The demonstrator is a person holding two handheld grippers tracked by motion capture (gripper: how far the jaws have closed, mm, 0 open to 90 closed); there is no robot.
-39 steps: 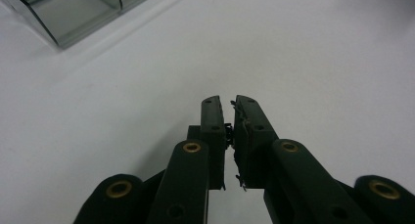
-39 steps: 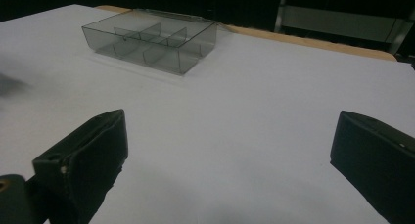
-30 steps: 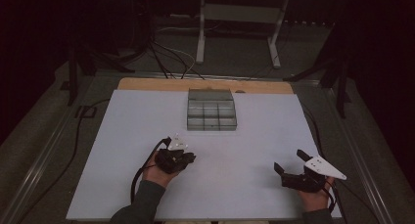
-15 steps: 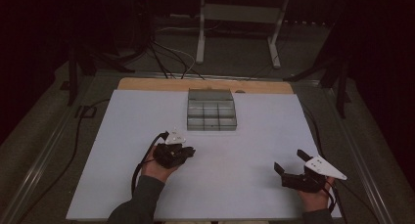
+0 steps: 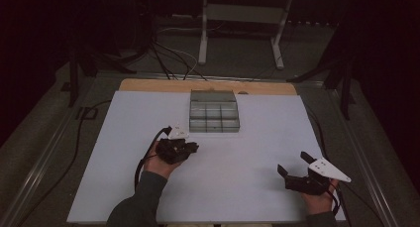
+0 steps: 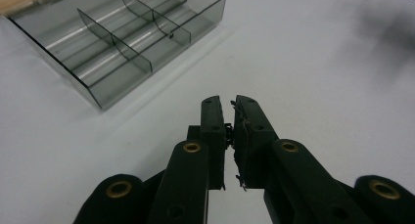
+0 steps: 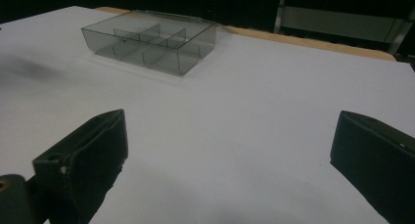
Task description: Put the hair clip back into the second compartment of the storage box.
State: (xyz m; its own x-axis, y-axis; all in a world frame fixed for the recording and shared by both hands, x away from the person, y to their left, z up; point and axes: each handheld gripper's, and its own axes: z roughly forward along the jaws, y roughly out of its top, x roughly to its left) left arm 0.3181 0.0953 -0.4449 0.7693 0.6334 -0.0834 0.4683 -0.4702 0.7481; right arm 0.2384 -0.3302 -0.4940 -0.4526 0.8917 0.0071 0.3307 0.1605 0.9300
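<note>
A smoky clear compartment box [image 5: 214,112] stands at the far middle of the white table top [image 5: 257,138]; its cells look empty. My left gripper [image 5: 192,147] hovers just in front of the box's near left corner, jaws shut. In the left gripper view the left gripper [image 6: 229,102] has its pads together with only a hairline gap, and the box [image 6: 122,43] lies up to the left. My right gripper [image 5: 293,163] rests near the front right, jaws wide open and nothing between them. The right gripper [image 7: 230,131] looks across bare table toward the box [image 7: 151,40].
A wooden strip [image 5: 148,85] edges the table's far side. Cables [image 5: 168,58] and a metal stand [image 5: 203,38] lie on the dark floor beyond. Metal rails [image 5: 44,152] run along both sides. A cable [image 5: 146,157] trails from the left gripper.
My left hand has lifted and moved away from me toward the box, jaws still shut. The right hand has stayed where it was.
</note>
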